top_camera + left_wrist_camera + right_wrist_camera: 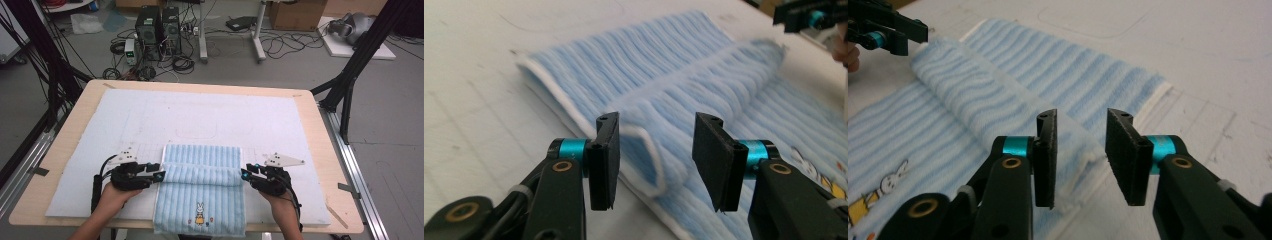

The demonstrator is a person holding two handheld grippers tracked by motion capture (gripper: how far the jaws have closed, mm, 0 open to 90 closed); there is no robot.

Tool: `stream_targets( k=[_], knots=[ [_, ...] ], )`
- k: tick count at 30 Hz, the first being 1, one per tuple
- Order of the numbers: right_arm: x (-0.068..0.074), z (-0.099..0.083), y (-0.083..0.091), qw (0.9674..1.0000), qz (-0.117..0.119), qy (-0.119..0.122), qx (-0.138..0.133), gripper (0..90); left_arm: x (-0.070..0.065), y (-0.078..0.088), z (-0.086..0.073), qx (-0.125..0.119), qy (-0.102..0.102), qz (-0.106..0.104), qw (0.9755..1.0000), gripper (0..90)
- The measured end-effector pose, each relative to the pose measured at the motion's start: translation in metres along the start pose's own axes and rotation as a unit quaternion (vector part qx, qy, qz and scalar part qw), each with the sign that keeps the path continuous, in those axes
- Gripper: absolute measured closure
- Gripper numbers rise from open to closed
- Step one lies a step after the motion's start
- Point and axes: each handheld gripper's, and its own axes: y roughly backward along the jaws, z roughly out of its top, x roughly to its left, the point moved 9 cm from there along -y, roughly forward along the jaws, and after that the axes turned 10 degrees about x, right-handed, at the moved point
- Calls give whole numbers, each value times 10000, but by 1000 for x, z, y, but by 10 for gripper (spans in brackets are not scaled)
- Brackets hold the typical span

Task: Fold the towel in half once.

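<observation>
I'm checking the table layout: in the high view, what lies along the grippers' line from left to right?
Left gripper → folded blue striped towel → right gripper, all on the white mat.

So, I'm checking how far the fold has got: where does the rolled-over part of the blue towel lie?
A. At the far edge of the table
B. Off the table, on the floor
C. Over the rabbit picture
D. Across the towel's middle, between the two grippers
D: the fold of the blue towel runs from the left gripper to the right gripper, above the rabbit picture.
</observation>
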Motion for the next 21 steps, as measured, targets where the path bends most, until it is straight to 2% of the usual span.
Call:
stream_targets(
  k=[2,5,6,9,11,14,18,20,21],
  knots=[
    [-1,5,-6,10000,-12,-69,13,558,8,3,6,-116,97,102,9998,532],
    [-6,14,-19,9999,-135,-87,55,537,21,3,15,-179,302,234,9991,528],
    [-10,16,-23,9996,-260,-89,83,548,24,2,18,-190,344,294,9988,529],
    [-26,17,-34,9965,-742,-82,366,683,35,-7,24,-148,398,371,9984,557],
    [-34,14,-40,9945,-874,-132,556,709,41,-17,25,-48,426,432,9981,583],
    [-36,10,-47,9953,-665,-321,630,714,44,-32,23,180,398,431,9981,615],
    [-37,5,-54,9939,-631,-277,864,828,46,-47,20,444,319,553,9970,645],
    [-38,5,-56,9947,-545,-307,817,872,44,-48,20,488,234,591,9968,717],
    [-37,5,-56,9948,-579,-223,805,878,43,-48,20,465,152,572,9972,817]
  ],
)
